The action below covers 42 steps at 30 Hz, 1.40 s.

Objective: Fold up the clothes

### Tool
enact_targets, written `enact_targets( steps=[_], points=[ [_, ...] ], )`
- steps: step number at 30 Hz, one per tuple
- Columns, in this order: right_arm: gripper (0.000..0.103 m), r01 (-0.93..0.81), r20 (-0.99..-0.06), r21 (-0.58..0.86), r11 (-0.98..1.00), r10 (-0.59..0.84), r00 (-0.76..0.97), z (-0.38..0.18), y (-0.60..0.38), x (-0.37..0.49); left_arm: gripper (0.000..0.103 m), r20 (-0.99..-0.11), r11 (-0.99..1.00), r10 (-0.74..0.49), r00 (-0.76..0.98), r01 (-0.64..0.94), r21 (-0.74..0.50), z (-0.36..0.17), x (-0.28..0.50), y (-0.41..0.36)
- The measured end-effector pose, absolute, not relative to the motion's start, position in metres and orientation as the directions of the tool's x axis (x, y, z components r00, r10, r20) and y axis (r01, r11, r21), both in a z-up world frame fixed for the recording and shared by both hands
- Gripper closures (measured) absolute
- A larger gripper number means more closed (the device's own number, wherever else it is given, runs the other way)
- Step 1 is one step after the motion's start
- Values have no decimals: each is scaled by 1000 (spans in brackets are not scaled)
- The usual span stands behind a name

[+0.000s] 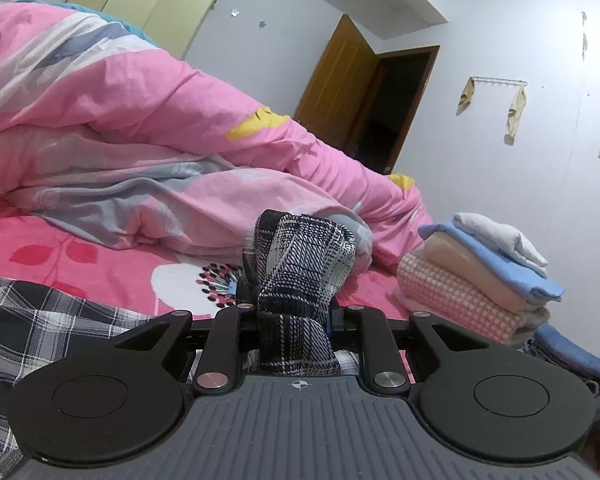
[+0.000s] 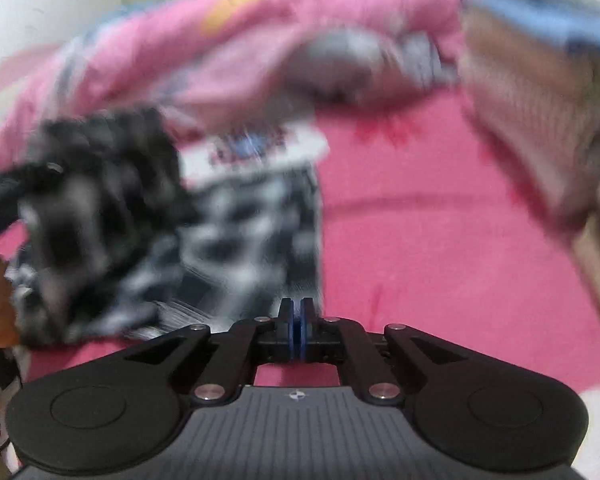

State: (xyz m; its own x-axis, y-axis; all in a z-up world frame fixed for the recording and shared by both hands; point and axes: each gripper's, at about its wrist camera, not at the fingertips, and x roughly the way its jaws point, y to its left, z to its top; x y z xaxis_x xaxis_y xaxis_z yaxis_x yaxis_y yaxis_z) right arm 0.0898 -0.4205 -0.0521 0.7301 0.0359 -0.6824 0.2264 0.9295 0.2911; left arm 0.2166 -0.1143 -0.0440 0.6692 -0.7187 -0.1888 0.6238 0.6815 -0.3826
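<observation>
A black-and-white plaid garment [image 1: 300,272] is bunched between the fingers of my left gripper [image 1: 294,316], which is shut on it and holds it above the bed; more of the cloth [image 1: 40,320] lies at the lower left. In the blurred right wrist view the same plaid garment [image 2: 236,232] lies on the pink bedsheet [image 2: 440,240], part of it lifted at the left by the other gripper. My right gripper [image 2: 297,320] is shut with its blue pads together and nothing between them, just right of the garment's edge.
A crumpled pink quilt [image 1: 140,120] fills the far side of the bed. A stack of folded clothes [image 1: 484,272] sits at the right, also in the right wrist view [image 2: 540,100]. A brown door [image 1: 340,80] stands open behind.
</observation>
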Motion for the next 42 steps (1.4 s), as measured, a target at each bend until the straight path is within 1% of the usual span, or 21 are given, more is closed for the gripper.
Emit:
enact_targets(
  steps=[3,5,6,7,11,15,17,19,23,27,29,31,32,34,39,42],
  points=[
    [99,238,-658,420,876,113,744,-48,-445,110,84,-191,678,-723,664,627,-385,-45,218,-114],
    [88,224,-627,487,844,159,763,-43,-458,129,84,-191,677,-724,663,627,-386,-45,218,-114],
    [73,216,-609,520,827,181,772,-41,-465,139,84,-191,676,-724,663,627,-386,-45,218,-114],
    [66,210,-609,529,822,196,769,-42,-469,154,84,-191,676,-724,663,627,-387,-45,218,-114],
    [66,218,-636,520,826,203,744,-54,-477,205,84,-192,671,-729,657,630,-390,-45,219,-113],
    [66,205,-677,430,879,164,717,-63,-468,230,84,-196,667,-733,652,629,-399,-47,222,-113],
    [66,183,-690,362,914,131,712,-65,-461,236,84,-198,666,-733,651,627,-404,-47,223,-112],
    [68,159,-690,306,939,103,717,-66,-454,238,84,-199,666,-732,651,625,-406,-47,224,-112],
    [69,110,-661,193,975,47,749,-60,-442,236,84,-199,667,-732,651,627,-403,-47,224,-112],
    [69,65,-648,135,989,39,761,-58,-434,239,84,-200,667,-732,651,627,-401,-48,224,-113],
    [73,45,-664,100,994,33,747,-63,-428,244,84,-200,668,-732,651,627,-402,-48,224,-112],
    [86,49,-695,59,997,6,719,-70,-424,249,84,-200,668,-731,652,625,-403,-48,224,-112],
    [88,45,-693,51,998,3,721,-71,-423,250,84,-200,668,-731,652,625,-404,-48,224,-112],
    [101,39,-683,33,999,-6,730,-72,-421,250,84,-200,668,-731,652,625,-405,-48,224,-112],
    [102,40,-655,-38,998,-55,753,-72,-415,253,84,-200,668,-731,652,624,-406,-47,225,-111],
    [102,69,-642,-99,993,-116,758,-78,-415,256,84,-200,668,-731,652,624,-406,-47,226,-111]
  ],
)
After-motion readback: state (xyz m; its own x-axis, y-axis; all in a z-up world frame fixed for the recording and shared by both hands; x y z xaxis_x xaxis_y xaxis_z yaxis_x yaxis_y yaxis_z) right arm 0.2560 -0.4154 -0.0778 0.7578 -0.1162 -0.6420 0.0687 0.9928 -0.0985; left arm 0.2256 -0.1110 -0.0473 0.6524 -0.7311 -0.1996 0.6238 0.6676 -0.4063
